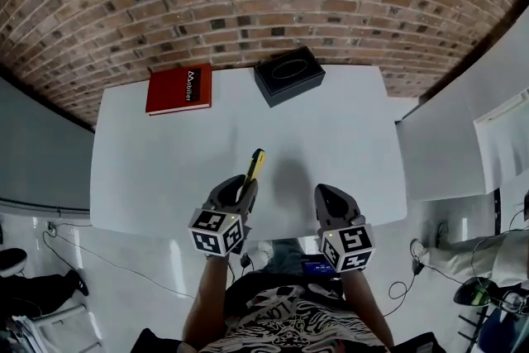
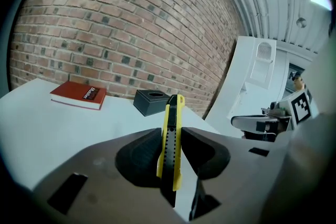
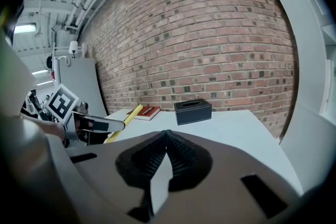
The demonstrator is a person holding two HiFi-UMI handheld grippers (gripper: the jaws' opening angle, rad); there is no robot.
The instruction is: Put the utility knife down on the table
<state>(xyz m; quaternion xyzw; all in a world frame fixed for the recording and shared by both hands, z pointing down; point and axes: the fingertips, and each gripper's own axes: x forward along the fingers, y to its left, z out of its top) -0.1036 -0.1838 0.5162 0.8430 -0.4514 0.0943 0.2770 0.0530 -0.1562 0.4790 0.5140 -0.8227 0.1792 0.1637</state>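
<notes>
A yellow and black utility knife stands clamped between the jaws of my left gripper, its tip pointing forward and up. From above, the knife sticks out ahead of the left gripper over the near part of the white table. The right gripper view catches the knife at its left. My right gripper hovers beside it near the table's front edge, jaws pressed together with nothing between them.
A red book lies at the table's far left and a black tissue box at the far middle, both against a brick wall. A white cabinet stands to the right. Cables trail on the floor.
</notes>
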